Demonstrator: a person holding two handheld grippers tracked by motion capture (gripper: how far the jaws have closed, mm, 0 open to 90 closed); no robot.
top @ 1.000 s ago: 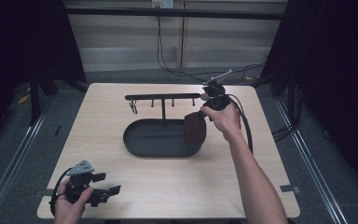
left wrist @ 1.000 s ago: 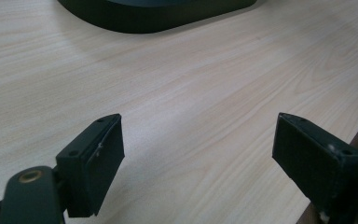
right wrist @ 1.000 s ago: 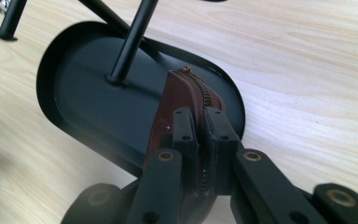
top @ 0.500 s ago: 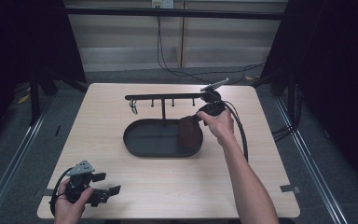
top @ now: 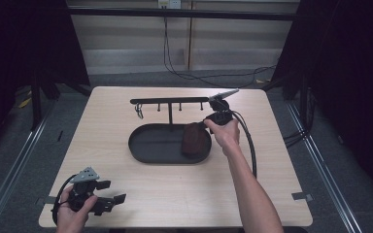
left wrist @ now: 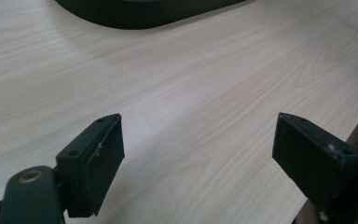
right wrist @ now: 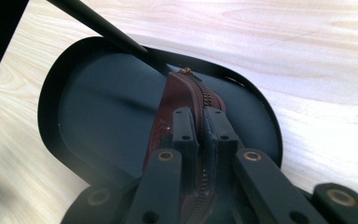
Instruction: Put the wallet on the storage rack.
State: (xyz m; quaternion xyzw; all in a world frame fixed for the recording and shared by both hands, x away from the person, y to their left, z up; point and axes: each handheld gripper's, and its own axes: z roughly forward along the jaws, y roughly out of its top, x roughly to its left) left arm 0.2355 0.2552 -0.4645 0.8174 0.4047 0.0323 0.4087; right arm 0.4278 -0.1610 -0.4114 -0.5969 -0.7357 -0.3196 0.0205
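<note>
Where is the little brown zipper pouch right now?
In the high view the brown pouch is at the right end of the black oval tray, below the hook rack. The right gripper pinches it along its zipper.

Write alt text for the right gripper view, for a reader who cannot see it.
The right gripper, its two black jaws shut on the zipper edge of a brown leather pouch, holds it over a black oval tray on a light wooden table. A black rod crosses the upper left.

Pouch point(top: 194, 140) in tray point(top: 148, 145) (right end), rack point(top: 170, 101) behind.
</note>
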